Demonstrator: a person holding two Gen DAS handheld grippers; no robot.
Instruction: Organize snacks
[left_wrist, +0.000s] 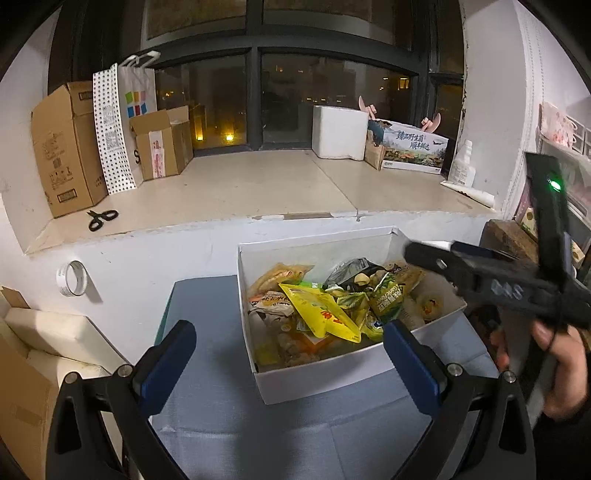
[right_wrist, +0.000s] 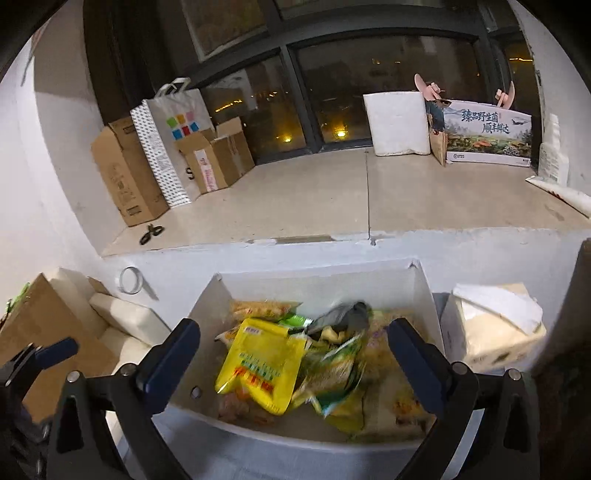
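Both claws hang spread and empty over a white box (left_wrist: 354, 373) of snacks on a blue-grey table (left_wrist: 207, 332): the left gripper (left_wrist: 290, 363) at the box's near left corner, the right gripper (right_wrist: 293, 363) above its middle. A yellow packet (right_wrist: 264, 365) lies on top of the heap, a grey packet (right_wrist: 347, 317) behind it. Far back on the window ledge (left_wrist: 258, 184) are cardboard boxes (left_wrist: 62, 147), scissors (left_wrist: 101, 218) and a white foam box (left_wrist: 340, 131)
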